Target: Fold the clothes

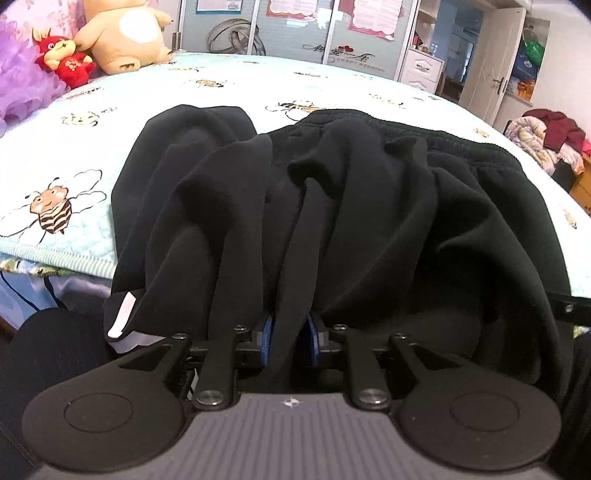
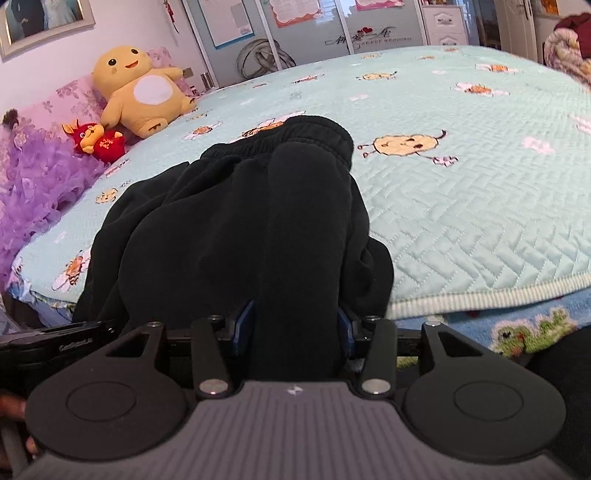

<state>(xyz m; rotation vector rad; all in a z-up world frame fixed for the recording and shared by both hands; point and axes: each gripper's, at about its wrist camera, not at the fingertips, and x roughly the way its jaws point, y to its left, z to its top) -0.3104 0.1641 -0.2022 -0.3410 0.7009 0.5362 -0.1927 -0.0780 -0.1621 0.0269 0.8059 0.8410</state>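
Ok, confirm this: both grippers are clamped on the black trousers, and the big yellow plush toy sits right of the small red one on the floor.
Wrong place: the yellow plush toy and the red one sit on the bed, as the right wrist view shows. The left gripper and right gripper do clamp the black trousers.

Bed [image 2: 461, 221], quilted bee-print cover; black trousers [image 2: 258, 206] on near edge; two plush toys [image 2: 140, 92] far side.

a quilted bee-print bed [image 2: 461, 206] fronts mirrored wardrobe doors [image 1: 295, 33].
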